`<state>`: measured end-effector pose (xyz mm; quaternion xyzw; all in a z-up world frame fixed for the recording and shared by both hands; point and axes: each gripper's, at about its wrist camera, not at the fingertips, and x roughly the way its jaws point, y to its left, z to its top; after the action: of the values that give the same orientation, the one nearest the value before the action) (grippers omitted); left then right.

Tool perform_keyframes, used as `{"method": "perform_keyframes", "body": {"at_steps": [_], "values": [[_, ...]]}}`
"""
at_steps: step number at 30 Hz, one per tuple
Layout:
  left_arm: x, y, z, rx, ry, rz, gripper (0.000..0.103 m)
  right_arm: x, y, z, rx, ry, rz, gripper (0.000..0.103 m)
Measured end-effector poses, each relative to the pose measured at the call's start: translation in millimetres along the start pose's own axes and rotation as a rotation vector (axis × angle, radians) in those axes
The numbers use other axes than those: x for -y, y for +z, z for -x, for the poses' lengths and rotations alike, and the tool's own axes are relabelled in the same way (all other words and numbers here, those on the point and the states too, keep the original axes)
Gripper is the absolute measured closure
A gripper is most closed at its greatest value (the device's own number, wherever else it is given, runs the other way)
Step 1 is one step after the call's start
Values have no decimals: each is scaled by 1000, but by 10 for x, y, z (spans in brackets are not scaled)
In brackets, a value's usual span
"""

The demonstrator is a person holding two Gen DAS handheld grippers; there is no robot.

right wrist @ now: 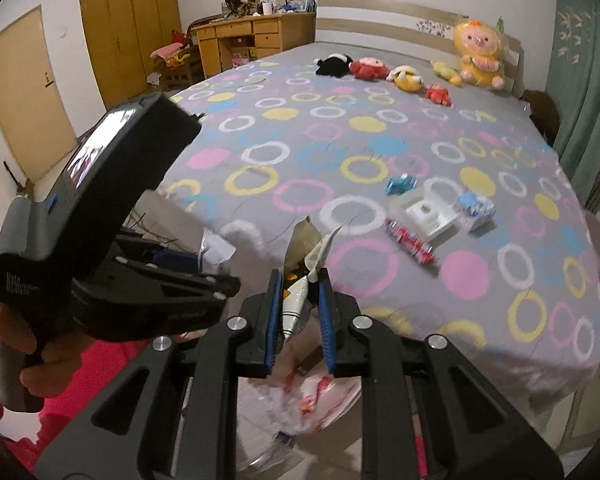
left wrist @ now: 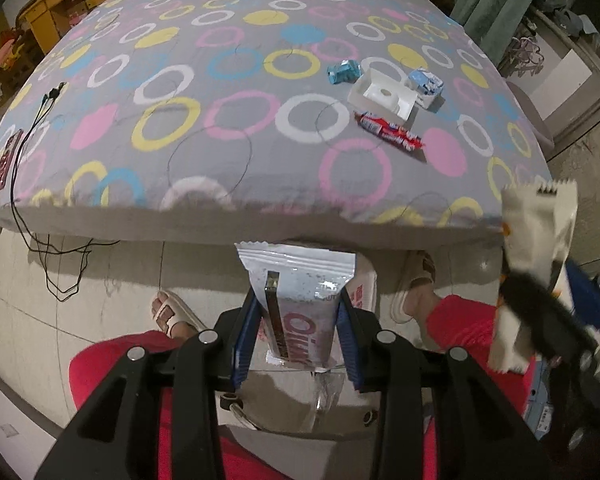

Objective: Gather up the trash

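I am gripping a silver packet in the left gripper and a crumpled wrapper in the right gripper, both off the bed, probably binning them, while more trash is lying at two o'clock.

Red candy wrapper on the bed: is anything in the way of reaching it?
Nothing lies in front of the red candy wrapper on the bedspread. But both grippers are full: the left gripper holds a white printed packet, and the right gripper pinches a crumpled white wrapper.
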<state>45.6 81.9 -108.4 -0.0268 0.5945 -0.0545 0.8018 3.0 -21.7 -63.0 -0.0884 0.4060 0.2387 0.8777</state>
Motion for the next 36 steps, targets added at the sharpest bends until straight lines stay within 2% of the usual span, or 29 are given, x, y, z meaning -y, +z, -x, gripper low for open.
{"method": "perform_keyframes", "body": {"at_steps": [9, 20, 27, 36], "values": [[-62, -276, -196, -26, -6, 1, 67, -120, -274, -72, -46, 6, -51, 85], [-13, -300, -656, -94, -33, -1, 67, 1, -462, -389, -99, -26, -107, 85], [3, -305, -968, -139, -62, 33, 67, 159, -642, -675, -157, -34, -154, 85], [-66, -300, -1403, -206, -76, 133, 67, 306, -854, -1017, -221, -33, -201, 85]]}}
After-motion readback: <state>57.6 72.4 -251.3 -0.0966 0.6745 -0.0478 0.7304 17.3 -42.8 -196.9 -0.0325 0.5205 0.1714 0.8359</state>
